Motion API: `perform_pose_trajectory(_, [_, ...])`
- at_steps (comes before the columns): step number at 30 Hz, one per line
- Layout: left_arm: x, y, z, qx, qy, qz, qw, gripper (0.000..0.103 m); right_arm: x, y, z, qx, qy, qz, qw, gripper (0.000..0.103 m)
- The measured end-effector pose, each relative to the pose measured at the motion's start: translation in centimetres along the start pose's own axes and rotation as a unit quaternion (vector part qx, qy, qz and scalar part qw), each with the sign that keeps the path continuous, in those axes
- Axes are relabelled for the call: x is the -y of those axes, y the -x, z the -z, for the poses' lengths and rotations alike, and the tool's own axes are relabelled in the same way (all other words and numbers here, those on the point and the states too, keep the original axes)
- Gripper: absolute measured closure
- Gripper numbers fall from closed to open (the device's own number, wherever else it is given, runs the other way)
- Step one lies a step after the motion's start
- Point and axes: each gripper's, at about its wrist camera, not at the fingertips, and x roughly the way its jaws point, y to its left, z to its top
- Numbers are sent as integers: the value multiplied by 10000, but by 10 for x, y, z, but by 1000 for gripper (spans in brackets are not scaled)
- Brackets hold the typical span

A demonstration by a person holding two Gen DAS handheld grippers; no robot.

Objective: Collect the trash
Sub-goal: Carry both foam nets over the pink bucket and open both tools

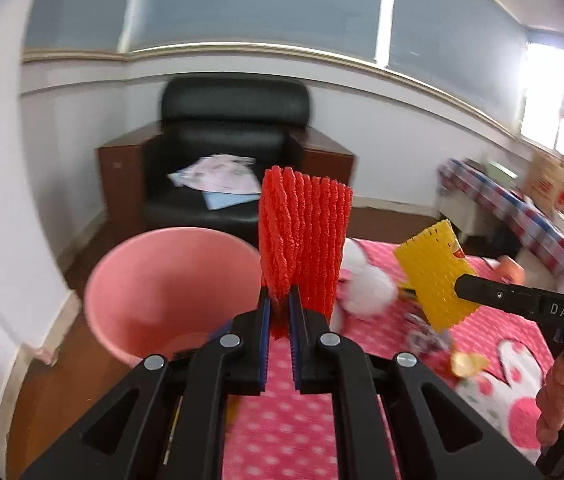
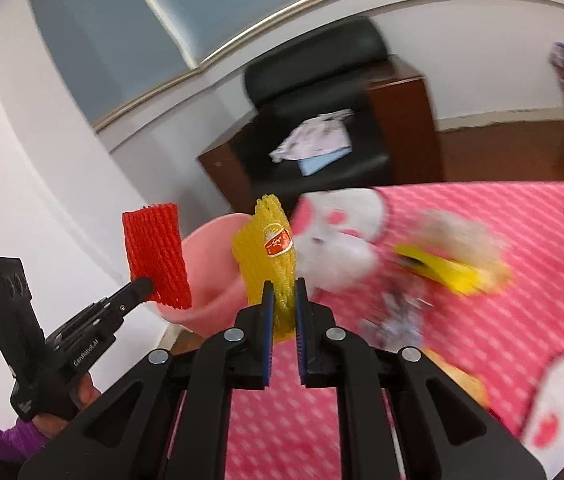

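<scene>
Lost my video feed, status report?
Left gripper shut on red foam net. Right gripper shut on yellow foam net. Pink plastic bucket ahead, unobstructed.

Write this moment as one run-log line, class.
left gripper: shut on red foam fruit net | right gripper: shut on yellow foam fruit net | pink plastic bin: nearby

The left hand-held gripper (image 1: 280,304) clamps a red net (image 1: 303,240) beside a pink bin (image 1: 162,292); the right hand-held gripper (image 1: 459,282) grips a yellow net (image 1: 437,276).

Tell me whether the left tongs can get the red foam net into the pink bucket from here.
Probably yes: the left tongs grip the red foam net beside the open pink plastic bucket, nothing between.
</scene>
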Motion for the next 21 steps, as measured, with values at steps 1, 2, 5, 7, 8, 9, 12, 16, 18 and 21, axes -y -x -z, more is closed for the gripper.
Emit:
perform_pose_trajectory(1, [-7,-1,-1,2,47,-72,10000,95,-8,-10,-4,-26,63,-30,10000,93])
perform_pose_trajectory(2, [-15,-2,-2,2,104,-162,9998,95,-18,-22,-10,-78,125,-105,9998,93])
perform_pose_trajectory(5, [-36,-9,-3,-23,175,-424,9989,95,-43,-57,-21,-219,297,-224,9991,93])
perform_pose_trajectory(7, [-47,-17,-1,-81,195,-546,9983,95,-56,-79,-24,-339,373,-225,9985,93])
perform_pose_trajectory(8, [-53,-21,0,-113,226,-600,9979,95,-61,-91,-25,-420,371,-256,9981,93])
perform_pose_trajectory(9, [-57,-23,1,-132,245,-639,9976,95,-65,-101,-25,-487,370,-281,9977,93])
perform_pose_trajectory(12, [-69,-36,5,-220,330,-736,9965,95,-78,-130,-22,-650,390,-280,9967,93])
perform_pose_trajectory(16, [-83,-46,10,-314,438,-810,9953,95,-85,-159,-18,-781,444,-200,9958,93])
perform_pose_trajectory(18, [-89,-52,11,-328,470,-866,9946,95,-87,-173,-15,-859,368,-221,9954,93])
perform_pose_trajectory(21, [-97,-60,11,-327,553,-950,9934,94,-91,-187,-14,-966,347,-302,9943,92])
